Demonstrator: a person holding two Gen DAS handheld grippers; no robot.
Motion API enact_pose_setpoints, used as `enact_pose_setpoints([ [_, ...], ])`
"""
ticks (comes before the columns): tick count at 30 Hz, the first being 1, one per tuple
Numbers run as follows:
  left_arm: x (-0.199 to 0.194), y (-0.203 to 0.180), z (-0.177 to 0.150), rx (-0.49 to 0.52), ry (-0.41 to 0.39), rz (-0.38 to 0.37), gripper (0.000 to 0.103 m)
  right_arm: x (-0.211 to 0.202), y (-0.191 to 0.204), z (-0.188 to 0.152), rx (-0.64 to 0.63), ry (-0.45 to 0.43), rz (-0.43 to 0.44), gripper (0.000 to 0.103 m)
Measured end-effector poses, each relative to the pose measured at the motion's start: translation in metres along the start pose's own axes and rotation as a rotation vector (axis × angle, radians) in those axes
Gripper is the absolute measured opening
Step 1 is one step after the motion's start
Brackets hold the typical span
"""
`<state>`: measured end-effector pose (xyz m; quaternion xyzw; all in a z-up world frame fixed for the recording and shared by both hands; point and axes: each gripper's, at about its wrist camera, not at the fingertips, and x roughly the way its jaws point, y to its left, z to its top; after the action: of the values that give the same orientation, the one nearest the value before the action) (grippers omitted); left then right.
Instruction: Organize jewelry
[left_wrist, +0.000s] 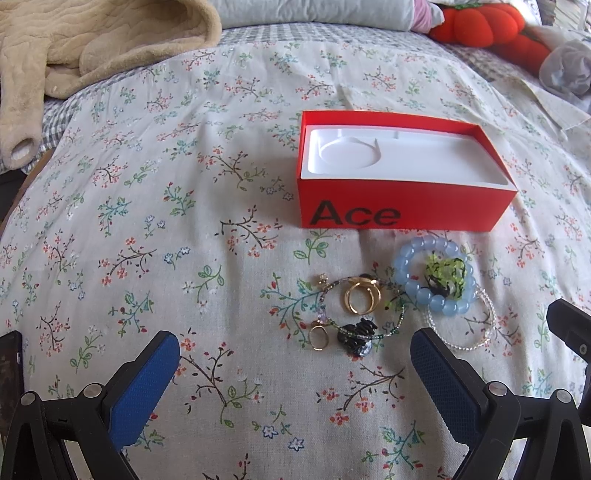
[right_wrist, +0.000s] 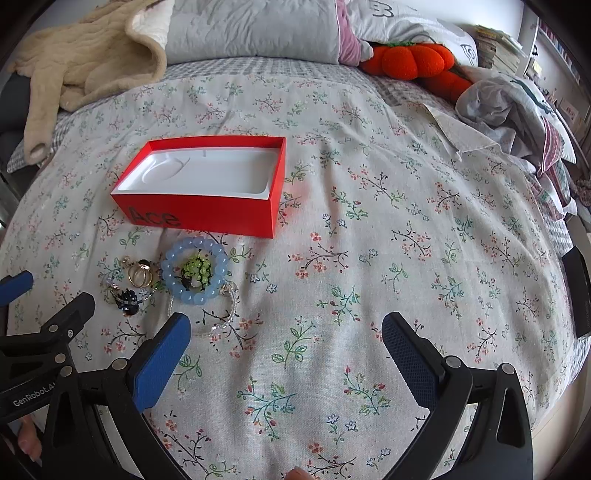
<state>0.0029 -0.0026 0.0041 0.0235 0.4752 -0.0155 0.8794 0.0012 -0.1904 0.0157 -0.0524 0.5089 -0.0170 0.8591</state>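
Note:
An open red "Ace" box (left_wrist: 406, 212) with a white empty insert lies on the floral bedspread; it also shows in the right wrist view (right_wrist: 207, 214). In front of it lies a jewelry pile: a blue bead bracelet (left_wrist: 406, 280) (right_wrist: 173, 284) around a green beaded piece (left_wrist: 445, 275) (right_wrist: 197, 271), gold rings (left_wrist: 364, 295) (right_wrist: 140, 275), a small gold ring (left_wrist: 318, 338), a black clip (left_wrist: 356, 338) (right_wrist: 127, 301), a thin beaded bracelet (left_wrist: 400, 321) and a clear bead bracelet (left_wrist: 480, 332) (right_wrist: 231, 314). My left gripper (left_wrist: 295, 354) is open just short of the pile. My right gripper (right_wrist: 286, 336) is open, right of the pile.
A beige fleece garment (left_wrist: 92, 48) (right_wrist: 92, 62) lies at the back left. Pillows (right_wrist: 258, 33) and an orange plush pumpkin (left_wrist: 487, 26) (right_wrist: 413, 61) sit at the back. Crumpled clothes (right_wrist: 517, 110) lie at the right. A dark flat object (right_wrist: 580, 291) rests at the right edge.

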Motion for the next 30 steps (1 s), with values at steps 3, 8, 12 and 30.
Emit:
enact_pose_setpoints([
  [3,-0.0003,0.0009,0.0003,0.002,-0.001,0.002,0.103,0.0002,0.0003,0.0001,-0.003,-0.001,-0.002,0.103],
  [8,0.0014,0.0024,-0.0003,0.000,0.006,0.004,0.103,0.0003,-0.0003,-0.0009,0.009,-0.021,0.023,0.103],
  [12,0.0021,0.0033,-0.0002,-0.001,0.008,0.005,0.103,0.0006,-0.0011,-0.0012,0.012,-0.019,0.028,0.103],
  [30,-0.0040,0.0021,-0.0024,0.027,-0.016,0.021,0.103,-0.0017,-0.0021,-0.0014,0.021,-0.043,0.081,0.103],
])
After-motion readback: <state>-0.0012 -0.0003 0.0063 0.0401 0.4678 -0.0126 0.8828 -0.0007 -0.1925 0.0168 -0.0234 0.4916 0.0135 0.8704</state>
